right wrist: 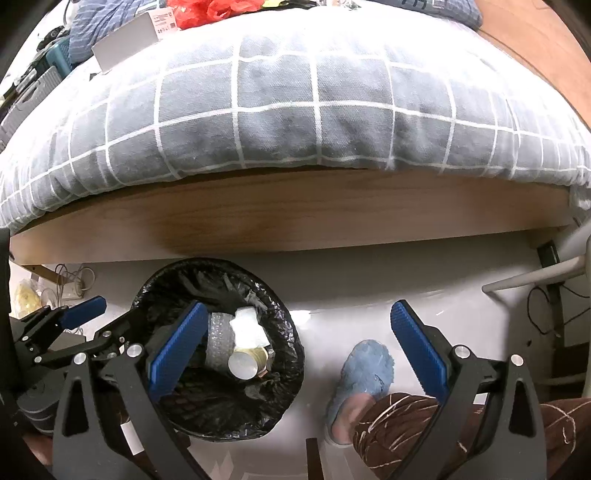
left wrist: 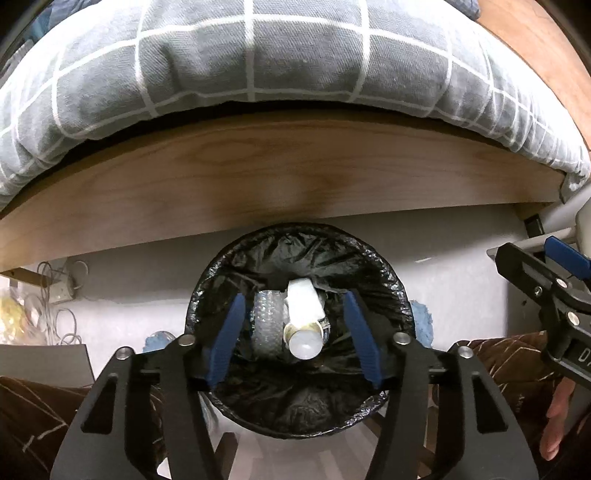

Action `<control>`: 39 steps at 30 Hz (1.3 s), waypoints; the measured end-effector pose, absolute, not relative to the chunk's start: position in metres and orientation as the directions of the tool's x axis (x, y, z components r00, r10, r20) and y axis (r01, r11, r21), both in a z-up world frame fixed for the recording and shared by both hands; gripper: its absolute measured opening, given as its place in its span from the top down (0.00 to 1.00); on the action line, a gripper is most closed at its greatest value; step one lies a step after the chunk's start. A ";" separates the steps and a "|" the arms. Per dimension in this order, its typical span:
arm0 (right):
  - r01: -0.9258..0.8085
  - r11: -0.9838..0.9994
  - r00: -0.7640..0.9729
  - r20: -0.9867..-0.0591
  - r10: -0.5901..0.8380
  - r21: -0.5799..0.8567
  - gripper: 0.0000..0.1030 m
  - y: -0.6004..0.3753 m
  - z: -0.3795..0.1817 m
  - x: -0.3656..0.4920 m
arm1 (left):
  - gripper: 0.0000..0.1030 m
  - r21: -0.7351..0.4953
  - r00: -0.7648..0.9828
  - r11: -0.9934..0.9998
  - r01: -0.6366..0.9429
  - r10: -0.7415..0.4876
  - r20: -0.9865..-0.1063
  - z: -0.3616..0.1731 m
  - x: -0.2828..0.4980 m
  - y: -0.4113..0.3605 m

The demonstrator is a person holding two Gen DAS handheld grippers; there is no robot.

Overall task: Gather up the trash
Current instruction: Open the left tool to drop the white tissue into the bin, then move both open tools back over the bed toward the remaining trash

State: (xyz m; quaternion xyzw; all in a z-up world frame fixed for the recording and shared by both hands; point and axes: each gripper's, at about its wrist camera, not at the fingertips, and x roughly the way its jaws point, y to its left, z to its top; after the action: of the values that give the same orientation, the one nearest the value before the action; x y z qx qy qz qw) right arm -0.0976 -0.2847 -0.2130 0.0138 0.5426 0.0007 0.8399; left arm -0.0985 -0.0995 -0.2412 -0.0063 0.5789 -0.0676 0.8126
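The left wrist view looks almost straight down into the trash bin (left wrist: 295, 332), lined with a black plastic bag (left wrist: 295, 402). It stands on the pale floor (left wrist: 129, 295) just in front of the wooden bed rail (left wrist: 258, 177). The left gripper (left wrist: 293, 334) hangs over the bin mouth, its blue pads (left wrist: 227, 338) spread apart with nothing between them but the view into the bin. The trash lies at the bottom: a bottle (left wrist: 304, 323) with a white label and a pale round cap facing the camera, and touching it at 9 o'clock a roll of bubble wrap (left wrist: 267, 325).

Only the right wrist view shows the top of the grey checked quilt (right wrist: 295, 103), with a white labelled box (right wrist: 129, 40) and red plastic (right wrist: 207, 11) at 11 o'clock. It also shows a blue fluffy slipper (right wrist: 364, 373) on a foot at 5 o'clock of the bin (right wrist: 221, 350), and the brown patterned trouser leg (right wrist: 402, 424) beside it. The right gripper (right wrist: 299, 343) is spread wide and empty; its left pad overlaps the bin rim, its right pad stands over bare floor. The left gripper (right wrist: 110, 314) appears here at 9 o'clock, seen from the side.

In the left view the right gripper (left wrist: 561, 273) is cut off at 3 o'clock, and a bare hand (left wrist: 557, 417) shows below it. The cables (left wrist: 55, 291) at 9 o'clock are blurred. The bottle's label cannot be read in either view.
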 end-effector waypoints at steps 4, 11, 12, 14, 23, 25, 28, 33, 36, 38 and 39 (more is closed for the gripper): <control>0.013 1.000 0.430 -0.903 0.013 0.020 0.07 -0.282 -0.206 -0.096 | 0.28 -0.065 0.353 0.993 0.096 -0.095 -0.931 -0.230 -0.098 -0.094; 0.018 1.000 0.477 -0.879 0.008 0.018 0.07 -0.281 -0.191 -0.096 | 0.07 -0.053 0.437 0.997 0.054 -0.072 -0.897 -0.197 -0.095 -0.080; 0.018 1.000 0.486 -0.874 0.006 0.017 0.07 -0.281 -0.187 -0.096 | 0.06 -0.054 0.444 0.997 0.050 -0.071 -0.893 -0.193 -0.095 -0.077; 0.018 1.000 0.507 -0.862 0.002 0.013 0.07 -0.280 -0.178 -0.096 | 0.06 -0.057 0.469 0.998 0.034 -0.066 -0.881 -0.181 -0.092 -0.072; 0.033 0.999 0.589 -0.808 -0.013 0.008 0.07 -0.282 -0.141 -0.093 | 0.06 -0.077 0.550 0.997 0.010 -0.070 -0.832 -0.134 -0.081 -0.068; 0.033 0.999 0.603 -0.797 -0.016 0.005 0.07 -0.282 -0.135 -0.092 | 0.06 -0.078 0.562 0.997 0.006 -0.068 -0.824 -0.124 -0.074 -0.069; 0.041 0.999 0.618 -0.786 -0.026 0.000 0.07 -0.284 -0.127 -0.086 | 0.06 -0.090 0.585 0.996 0.002 -0.075 -0.807 -0.108 -0.066 -0.070; 0.049 0.999 0.641 -0.767 -0.029 0.003 0.07 -0.290 -0.108 -0.070 | 0.06 -0.090 0.620 0.996 0.004 -0.073 -0.781 -0.092 -0.042 -0.080; 0.054 0.999 0.664 -0.746 -0.042 -0.007 0.07 -0.298 -0.094 -0.052 | 0.06 -0.094 0.632 0.996 0.002 -0.074 -0.771 -0.084 -0.025 -0.083; 0.061 0.998 0.677 -0.734 -0.049 -0.010 0.07 -0.305 -0.085 -0.038 | 0.06 -0.099 0.639 0.995 0.003 -0.078 -0.765 -0.080 -0.015 -0.083; 0.062 0.998 0.679 -0.732 -0.049 -0.009 0.07 -0.307 -0.084 -0.034 | 0.06 -0.098 0.642 0.995 0.007 -0.079 -0.762 -0.078 -0.011 -0.084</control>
State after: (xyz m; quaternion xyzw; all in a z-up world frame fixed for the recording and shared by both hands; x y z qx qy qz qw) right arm -0.0343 -0.3070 -0.0837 0.0080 0.3995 -0.0303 0.9162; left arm -0.0110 -0.0844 -0.0783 -0.0429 0.4223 -0.0236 0.9051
